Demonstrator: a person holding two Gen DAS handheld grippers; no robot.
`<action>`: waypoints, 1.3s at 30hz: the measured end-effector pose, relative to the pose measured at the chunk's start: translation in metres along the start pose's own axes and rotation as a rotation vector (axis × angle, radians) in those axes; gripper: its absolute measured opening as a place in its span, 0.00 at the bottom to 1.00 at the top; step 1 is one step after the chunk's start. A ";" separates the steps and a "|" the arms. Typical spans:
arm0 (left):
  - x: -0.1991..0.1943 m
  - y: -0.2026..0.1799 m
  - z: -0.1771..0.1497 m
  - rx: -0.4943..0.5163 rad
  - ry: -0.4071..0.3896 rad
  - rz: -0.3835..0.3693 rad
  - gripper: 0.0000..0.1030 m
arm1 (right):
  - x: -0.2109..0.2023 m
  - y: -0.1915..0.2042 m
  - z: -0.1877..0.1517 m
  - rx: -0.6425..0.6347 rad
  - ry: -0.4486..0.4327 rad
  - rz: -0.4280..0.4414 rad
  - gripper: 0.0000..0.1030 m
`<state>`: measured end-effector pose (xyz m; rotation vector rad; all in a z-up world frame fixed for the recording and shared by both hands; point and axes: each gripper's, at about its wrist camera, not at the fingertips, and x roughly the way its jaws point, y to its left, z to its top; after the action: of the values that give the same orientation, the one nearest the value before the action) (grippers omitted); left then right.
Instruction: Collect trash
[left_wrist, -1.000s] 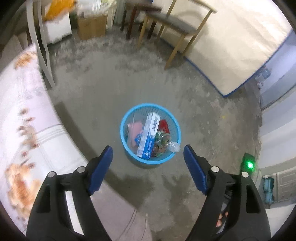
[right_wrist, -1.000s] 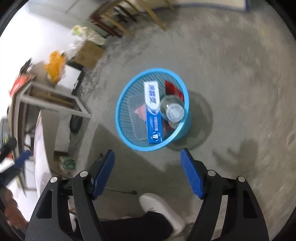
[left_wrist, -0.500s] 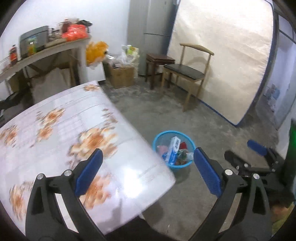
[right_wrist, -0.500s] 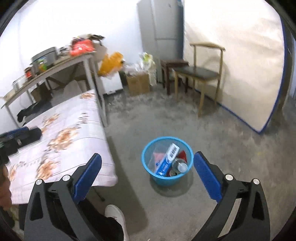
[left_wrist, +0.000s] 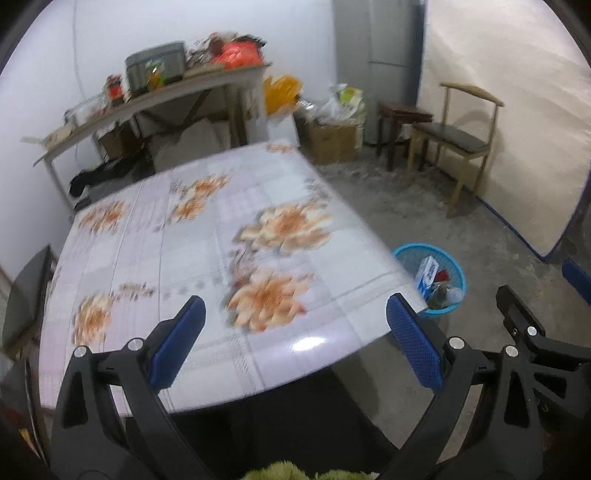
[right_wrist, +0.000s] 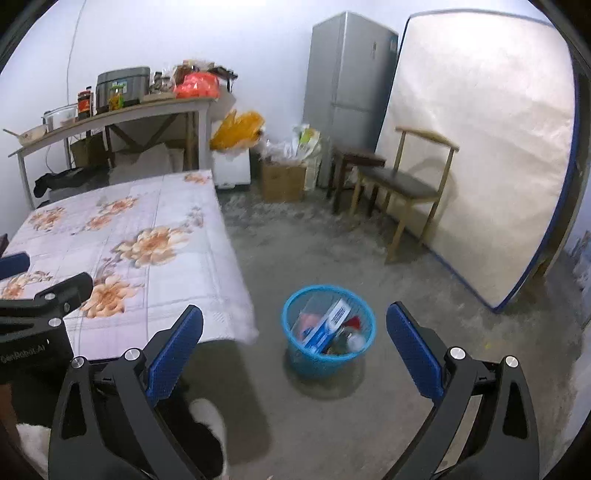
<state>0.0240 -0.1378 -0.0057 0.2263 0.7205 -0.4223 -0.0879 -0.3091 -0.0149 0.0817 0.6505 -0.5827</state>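
Note:
A blue mesh basket (right_wrist: 310, 363) stands on the concrete floor beside the table, also seen in the left wrist view as the basket (left_wrist: 457, 271). It holds a blue-and-white box (right_wrist: 327, 326), a clear bottle (right_wrist: 354, 341) and other trash. My right gripper (right_wrist: 295, 325) hangs open and empty, well above and short of the basket. My left gripper (left_wrist: 295, 314) is open and empty over the near edge of the flowered tablecloth (left_wrist: 207, 251). No trash shows on the tabletop.
A wooden chair (right_wrist: 406, 184), a dark stool (right_wrist: 354, 162), a leaning mattress (right_wrist: 480, 147) and a fridge (right_wrist: 343, 85) line the far side. A cluttered shelf table (right_wrist: 110, 114) and a cardboard box (right_wrist: 284, 181) stand behind. A person's white shoe (right_wrist: 210, 417) is below.
Both views have swung up from looking straight down into the basket to a wide view of the room. Both grippers rose and drew back from it; the table came into view.

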 end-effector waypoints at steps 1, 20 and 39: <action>-0.001 0.002 -0.003 -0.012 0.004 0.013 0.92 | 0.004 -0.001 -0.002 0.005 0.026 -0.019 0.94; 0.015 0.012 -0.009 -0.046 0.061 0.140 0.92 | 0.017 -0.031 -0.005 0.091 0.068 -0.123 0.94; 0.016 0.010 -0.011 -0.034 0.075 0.129 0.92 | 0.020 -0.032 -0.008 0.101 0.075 -0.118 0.94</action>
<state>0.0324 -0.1302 -0.0239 0.2566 0.7812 -0.2793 -0.0960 -0.3434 -0.0295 0.1615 0.7013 -0.7293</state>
